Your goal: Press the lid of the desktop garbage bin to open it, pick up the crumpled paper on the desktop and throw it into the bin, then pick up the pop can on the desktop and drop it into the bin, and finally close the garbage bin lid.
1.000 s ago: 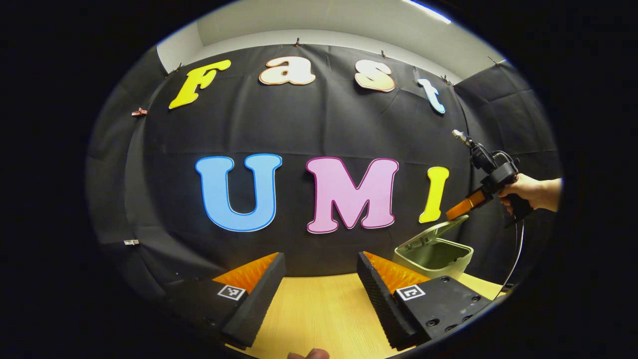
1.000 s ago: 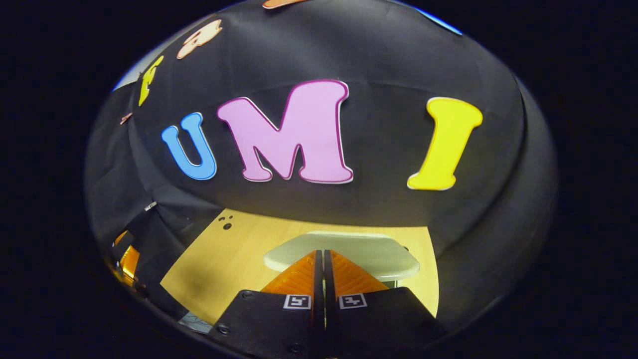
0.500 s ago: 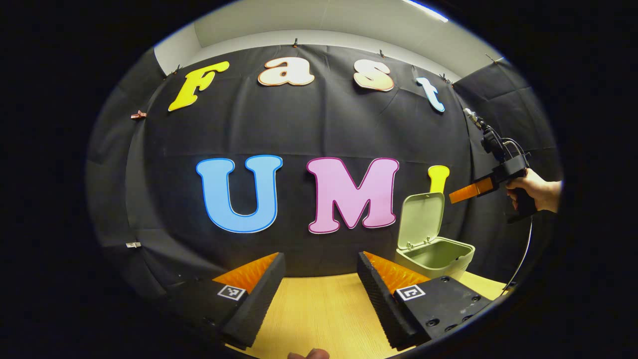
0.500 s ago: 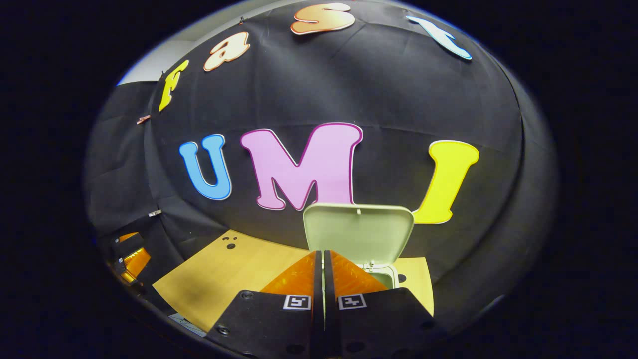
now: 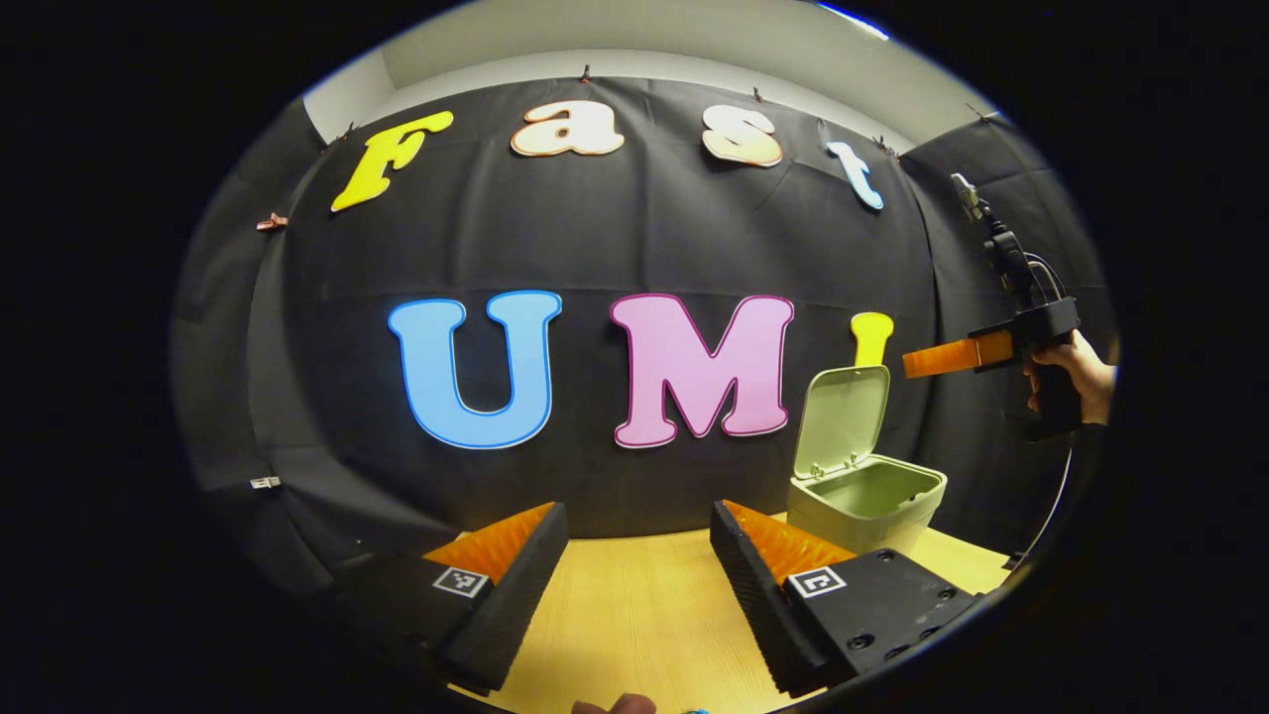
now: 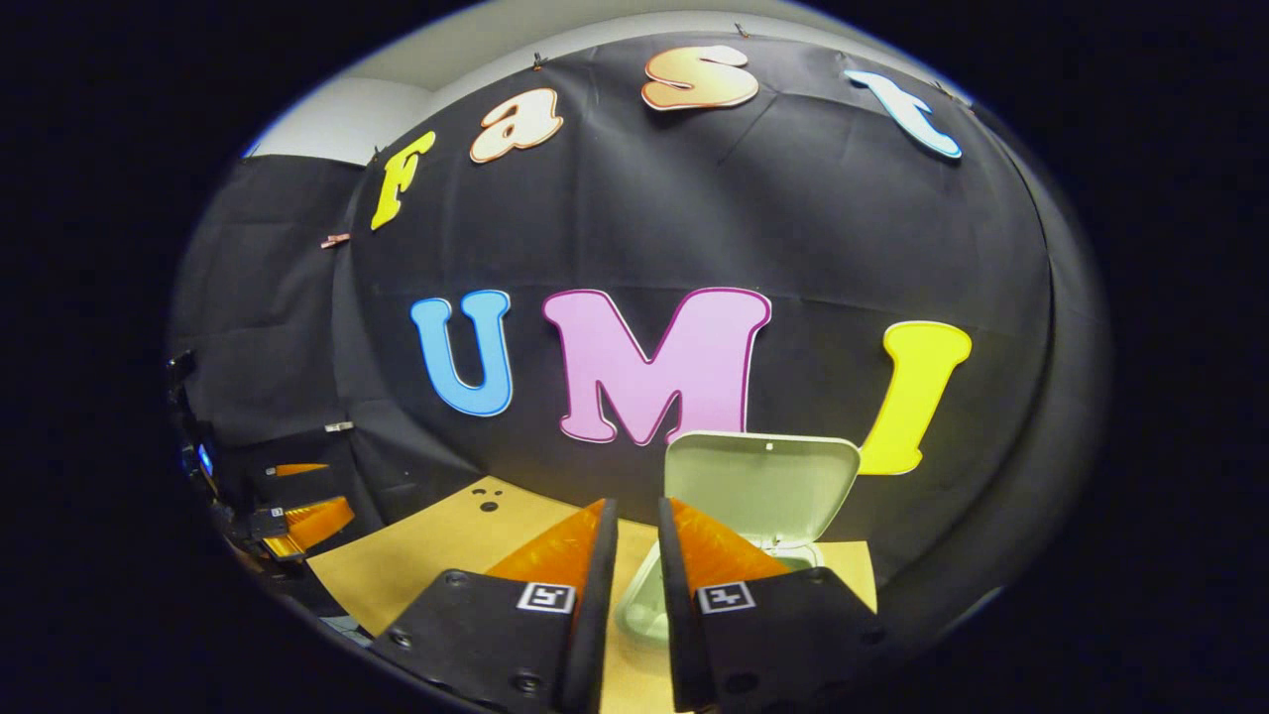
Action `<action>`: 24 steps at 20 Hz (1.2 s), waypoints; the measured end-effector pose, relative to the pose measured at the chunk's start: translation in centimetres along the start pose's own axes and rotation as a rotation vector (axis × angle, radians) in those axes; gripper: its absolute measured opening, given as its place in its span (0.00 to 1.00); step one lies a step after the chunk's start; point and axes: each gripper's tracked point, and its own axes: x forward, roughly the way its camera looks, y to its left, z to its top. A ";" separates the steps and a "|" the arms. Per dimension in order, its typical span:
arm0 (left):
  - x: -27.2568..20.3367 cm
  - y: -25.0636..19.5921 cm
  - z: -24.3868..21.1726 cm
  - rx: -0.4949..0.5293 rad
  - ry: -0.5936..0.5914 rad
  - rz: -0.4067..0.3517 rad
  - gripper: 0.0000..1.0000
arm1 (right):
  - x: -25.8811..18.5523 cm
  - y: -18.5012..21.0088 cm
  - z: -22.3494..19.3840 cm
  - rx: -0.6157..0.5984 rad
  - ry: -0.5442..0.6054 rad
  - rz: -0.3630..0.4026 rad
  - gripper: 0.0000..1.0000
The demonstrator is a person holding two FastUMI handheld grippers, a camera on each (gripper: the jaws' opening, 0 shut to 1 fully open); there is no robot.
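The pale green desktop bin (image 5: pixel 872 501) stands on the wooden table at the right, its lid (image 5: pixel 841 418) raised upright against the black wall. My right gripper (image 5: pixel 917 362), held by a hand (image 5: pixel 1076 382), hovers level in the air just right of the lid's top edge. In the right gripper view the upright lid (image 6: pixel 761 476) and the bin's rim (image 6: pixel 642 607) lie straight ahead and below my right gripper (image 6: pixel 636 504), whose fingers stand a narrow gap apart with nothing between them. My left gripper (image 5: pixel 636 510) hangs wide open over the table, holding nothing.
The wooden table (image 5: pixel 634 615) stretches back to the black cloth wall. In the right gripper view, my left gripper (image 6: pixel 297 521) is at the far left edge, and small dark holes (image 6: pixel 486 498) mark the tabletop.
The bin lid swung from nearly flat to fully upright. My right gripper rose away from the lid and levelled out, and its fingers parted slightly. My left gripper stayed put.
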 end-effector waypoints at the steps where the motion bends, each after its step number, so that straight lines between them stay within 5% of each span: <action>1: -0.1 0.1 -0.8 -0.003 0.024 -0.002 0.94 | -0.3 0.6 -0.5 0.009 0.003 0.011 0.35; 7: -1.6 0.1 -8.4 0.013 0.213 -0.029 0.94 | -1.9 2.9 -3.6 0.046 0.023 0.059 0.70; 8: -1.9 -0.1 -9.9 0.014 0.247 -0.041 0.94 | -2.1 3.2 -4.0 0.054 0.024 0.061 0.84; 24: -7.2 -5.8 -32.8 -0.032 0.760 -0.162 0.90 | -6.2 1.0 -8.9 0.086 0.119 -0.044 0.93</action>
